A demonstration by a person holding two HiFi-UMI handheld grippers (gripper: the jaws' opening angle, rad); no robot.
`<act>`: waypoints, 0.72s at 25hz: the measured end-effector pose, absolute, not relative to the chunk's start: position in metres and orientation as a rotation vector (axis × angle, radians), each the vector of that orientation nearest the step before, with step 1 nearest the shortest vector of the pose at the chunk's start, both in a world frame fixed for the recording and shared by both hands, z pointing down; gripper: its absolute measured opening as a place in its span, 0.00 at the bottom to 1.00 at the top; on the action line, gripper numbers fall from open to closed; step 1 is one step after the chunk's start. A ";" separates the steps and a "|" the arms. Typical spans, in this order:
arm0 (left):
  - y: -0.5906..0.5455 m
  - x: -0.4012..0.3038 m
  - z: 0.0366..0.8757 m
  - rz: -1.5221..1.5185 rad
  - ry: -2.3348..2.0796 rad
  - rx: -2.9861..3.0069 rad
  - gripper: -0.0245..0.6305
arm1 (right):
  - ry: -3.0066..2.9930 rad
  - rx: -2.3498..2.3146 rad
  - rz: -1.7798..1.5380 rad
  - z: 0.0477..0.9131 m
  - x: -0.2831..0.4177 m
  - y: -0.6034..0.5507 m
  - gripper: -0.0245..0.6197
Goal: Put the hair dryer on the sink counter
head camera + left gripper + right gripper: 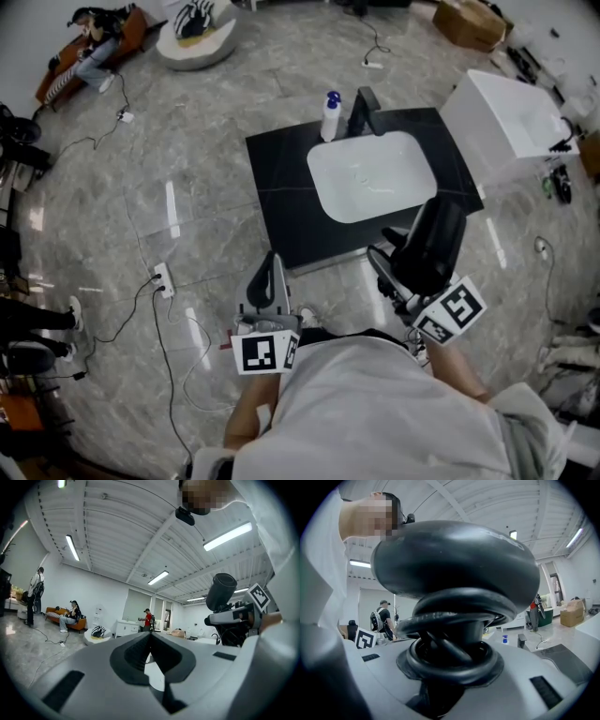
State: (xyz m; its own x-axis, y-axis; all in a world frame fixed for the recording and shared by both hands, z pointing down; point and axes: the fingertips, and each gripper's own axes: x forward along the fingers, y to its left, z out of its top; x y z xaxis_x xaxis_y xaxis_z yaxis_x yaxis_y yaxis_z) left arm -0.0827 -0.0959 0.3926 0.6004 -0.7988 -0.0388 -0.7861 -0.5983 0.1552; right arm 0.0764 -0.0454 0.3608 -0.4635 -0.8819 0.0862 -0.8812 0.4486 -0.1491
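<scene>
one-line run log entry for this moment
right gripper: shut on hair dryer | left gripper: shut, empty | sink counter: in front, hair dryer not yet on it

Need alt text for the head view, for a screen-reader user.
Seen from above, the right gripper holds a black hair dryer by the front edge of a black sink counter with a white basin. The left gripper, shut and empty, is beside it. A bottle and faucet stand behind the basin.
</scene>
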 end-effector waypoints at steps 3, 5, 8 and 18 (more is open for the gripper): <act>-0.103 -0.093 0.397 -0.153 -1.340 2.687 0.04 | 2.657 -1.638 -0.269 0.362 0.072 -0.056 0.30; -0.110 -0.101 0.398 -0.151 -1.356 2.692 0.04 | 2.655 -1.639 -0.264 0.362 0.068 -0.061 0.30; -0.116 -0.106 0.400 -0.155 -1.362 2.690 0.04 | 2.658 -1.642 -0.257 0.361 0.063 -0.066 0.30; -0.130 -0.106 0.401 -0.188 -1.322 2.694 0.04 | 2.654 -1.670 -0.254 0.358 0.059 -0.077 0.30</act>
